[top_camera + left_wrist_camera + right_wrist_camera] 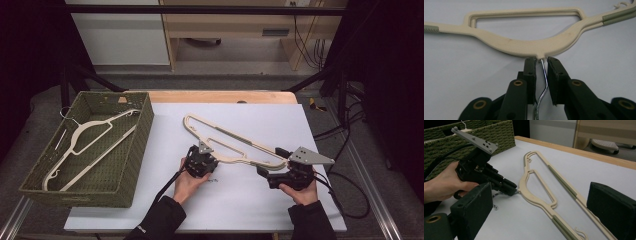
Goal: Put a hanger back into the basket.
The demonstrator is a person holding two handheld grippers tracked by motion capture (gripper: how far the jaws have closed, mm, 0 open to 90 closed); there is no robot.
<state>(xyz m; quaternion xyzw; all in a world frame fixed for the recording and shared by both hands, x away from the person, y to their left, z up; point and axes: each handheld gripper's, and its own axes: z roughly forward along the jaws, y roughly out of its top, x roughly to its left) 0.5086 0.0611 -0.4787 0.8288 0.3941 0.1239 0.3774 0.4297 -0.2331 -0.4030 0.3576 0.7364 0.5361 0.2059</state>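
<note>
White worktop [240, 200] carries a cream hanger [235, 142] at its middle. Left hand-held gripper [541, 60] straddles its wire hook [543, 82], jaws narrowed but not pressing; right hand-held gripper [541, 205] gapes wide. Next: clamp the hook, lift toward the far-left basket [127, 150].

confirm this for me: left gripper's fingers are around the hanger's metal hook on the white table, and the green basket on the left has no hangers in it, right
Not quite. The basket is not empty: the high view shows one cream hanger in the basket. The rest holds: the left gripper has its fingers either side of the metal hook of the hanger on the table.
</note>
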